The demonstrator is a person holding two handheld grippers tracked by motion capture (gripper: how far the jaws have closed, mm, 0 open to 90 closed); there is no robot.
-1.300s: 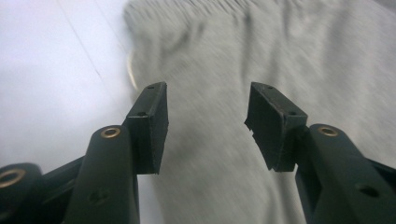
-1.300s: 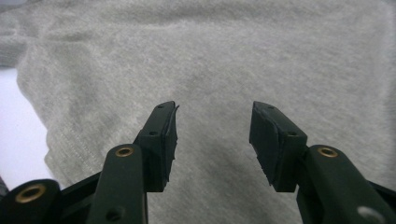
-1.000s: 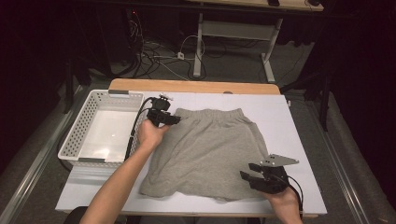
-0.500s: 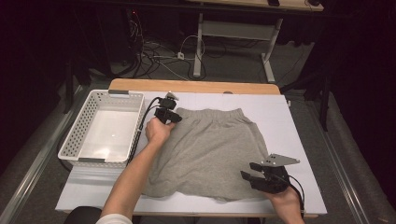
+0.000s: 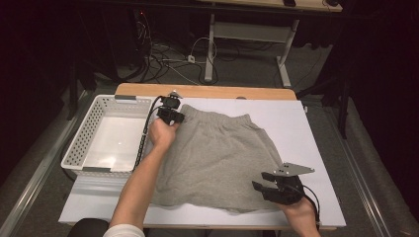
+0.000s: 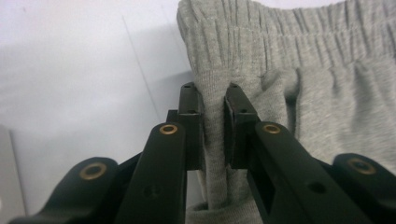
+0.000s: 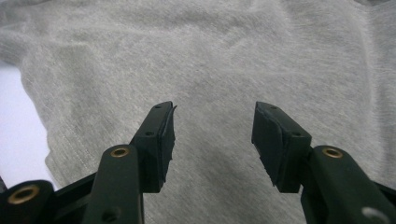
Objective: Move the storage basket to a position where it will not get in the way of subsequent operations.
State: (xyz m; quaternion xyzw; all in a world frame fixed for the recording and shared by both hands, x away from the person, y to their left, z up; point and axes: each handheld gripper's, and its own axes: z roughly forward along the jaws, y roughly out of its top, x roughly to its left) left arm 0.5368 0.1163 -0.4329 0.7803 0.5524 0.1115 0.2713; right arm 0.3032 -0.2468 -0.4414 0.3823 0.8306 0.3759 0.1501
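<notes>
The shorts (image 5: 220,158) are soft grey cloth, a matt, faintly fuzzy knit, with a ribbed, gathered waistband at their 12 o'clock edge. The basket (image 5: 79,143) at 9 o'clock looks like white perforated plastic. The table (image 5: 301,123) has a smooth matt white top and a wood-coloured strip at 12 o'clock. The left gripper (image 6: 214,95) arms are smooth black plastic with brass-coloured rivets

My two grippers are matte black: the left gripper (image 5: 170,112) trails a black cable, the right gripper (image 5: 277,189) carries a grey three-cornered plate. Brass-ringed screws stud the fingers (image 7: 159,135). My left arm shows a white sleeve (image 5: 123,230).
</notes>
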